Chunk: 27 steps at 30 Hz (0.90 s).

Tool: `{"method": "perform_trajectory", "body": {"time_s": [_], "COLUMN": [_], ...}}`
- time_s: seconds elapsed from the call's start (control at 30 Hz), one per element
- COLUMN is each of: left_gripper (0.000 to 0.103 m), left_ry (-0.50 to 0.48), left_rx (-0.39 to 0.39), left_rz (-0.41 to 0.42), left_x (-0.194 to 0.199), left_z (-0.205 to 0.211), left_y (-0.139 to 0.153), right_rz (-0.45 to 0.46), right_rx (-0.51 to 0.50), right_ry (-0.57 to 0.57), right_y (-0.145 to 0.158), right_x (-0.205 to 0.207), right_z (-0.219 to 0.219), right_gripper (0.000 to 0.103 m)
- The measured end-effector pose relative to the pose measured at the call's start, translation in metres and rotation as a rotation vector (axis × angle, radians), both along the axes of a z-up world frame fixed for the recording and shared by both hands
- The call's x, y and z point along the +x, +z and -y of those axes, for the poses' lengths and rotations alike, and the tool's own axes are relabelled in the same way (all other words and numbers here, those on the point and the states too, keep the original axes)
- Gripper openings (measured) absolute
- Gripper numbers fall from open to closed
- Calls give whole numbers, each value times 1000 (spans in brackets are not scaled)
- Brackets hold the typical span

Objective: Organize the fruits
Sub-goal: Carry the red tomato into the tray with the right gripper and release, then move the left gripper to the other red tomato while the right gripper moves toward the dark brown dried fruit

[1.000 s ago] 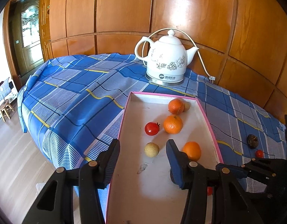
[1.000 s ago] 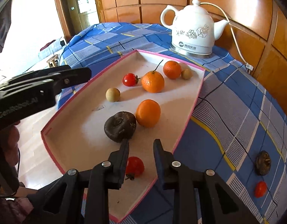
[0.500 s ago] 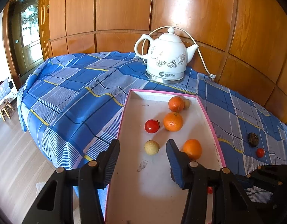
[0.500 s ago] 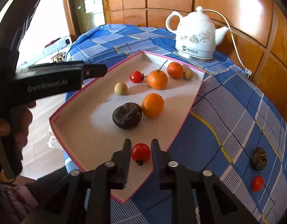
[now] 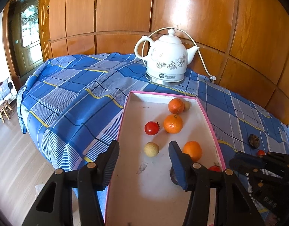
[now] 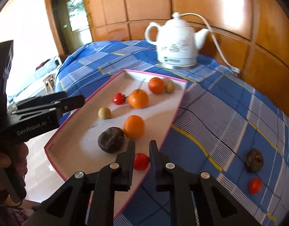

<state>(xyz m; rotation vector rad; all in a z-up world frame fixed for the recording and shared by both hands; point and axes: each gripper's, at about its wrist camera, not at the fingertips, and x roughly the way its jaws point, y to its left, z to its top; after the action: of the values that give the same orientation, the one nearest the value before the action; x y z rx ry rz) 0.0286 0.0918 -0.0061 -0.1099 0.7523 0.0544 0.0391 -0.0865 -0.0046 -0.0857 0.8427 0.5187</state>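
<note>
A pink-rimmed white tray (image 5: 125, 113) holds three oranges, a red tomato (image 5: 152, 128), two tan round fruits and a dark fruit (image 6: 111, 140). My right gripper (image 6: 142, 143) is shut on a second small red tomato (image 6: 141, 162), low over the tray by its right rim. In the left wrist view that tomato (image 5: 215, 168) shows beside the right gripper (image 5: 231, 163). My left gripper (image 5: 144, 144) hovers over the tray's near half. Its jaws are opening with nothing between them; a tan fruit (image 5: 151, 149) lies beyond. On the cloth lie another dark fruit (image 6: 254, 160) and a tomato (image 6: 255, 185).
A white kettle (image 5: 166, 62) with its cord stands behind the tray against the wood-panelled wall. The blue checked cloth (image 5: 69, 103) falls off the table's left edge to the floor, where a small stool (image 5: 5, 109) stands. A hand (image 6: 5, 162) holds the left gripper.
The right jaws closed on the small tomato near the tray's near corner. They then carried it further along the right rim. The left gripper kept its place.
</note>
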Motion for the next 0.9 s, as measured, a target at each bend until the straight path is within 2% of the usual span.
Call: {"method": "perform_trajectory", "body": {"time_s": [0.5,0.9], "left_gripper": [55,55], "left_ry": [-80,-161], "left_rx": [12,36], "left_rz": [34,27], "left_x": [-8,-16], "left_z": [24,53], "left_y": [8,7], "right_rz": [-31,-33], "right_rx": [17,31], "right_ry": [-117,-175], "right_y": [-5,-3], "right_x": [-19,-30], "right_z": [19,44], "right_gripper": [15,17]}}
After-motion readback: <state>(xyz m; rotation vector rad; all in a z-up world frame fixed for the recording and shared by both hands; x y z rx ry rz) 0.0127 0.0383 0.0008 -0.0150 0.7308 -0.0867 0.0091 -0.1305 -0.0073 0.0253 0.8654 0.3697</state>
